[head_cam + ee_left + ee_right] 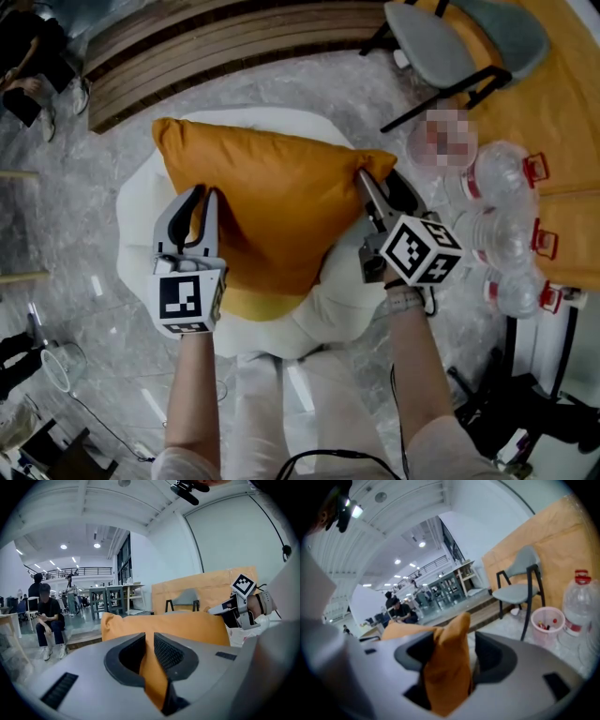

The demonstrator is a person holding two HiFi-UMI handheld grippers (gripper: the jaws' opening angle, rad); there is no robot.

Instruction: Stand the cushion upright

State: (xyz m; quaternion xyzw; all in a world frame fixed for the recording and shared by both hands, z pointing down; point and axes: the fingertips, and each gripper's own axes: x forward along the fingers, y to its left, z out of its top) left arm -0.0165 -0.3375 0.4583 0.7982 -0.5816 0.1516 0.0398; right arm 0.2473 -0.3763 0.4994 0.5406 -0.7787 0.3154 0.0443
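Note:
An orange cushion (281, 197) rests on a white padded seat (141, 216), its broad face tilted up toward me. My left gripper (204, 199) is shut on the cushion's left edge; in the left gripper view the fabric (187, 625) is pinched between the pads of this gripper (149, 641). My right gripper (380, 183) is at the cushion's right corner. In the right gripper view its jaws stand wide apart around that corner (450, 658), with a gap on the right side, so this gripper (457, 644) is open.
A grey chair (450, 47) and a wooden step (216, 47) lie beyond the seat. Large water bottles (506, 178) stand to the right, near a small bin (546, 623). A person (47, 616) sits further off on the left.

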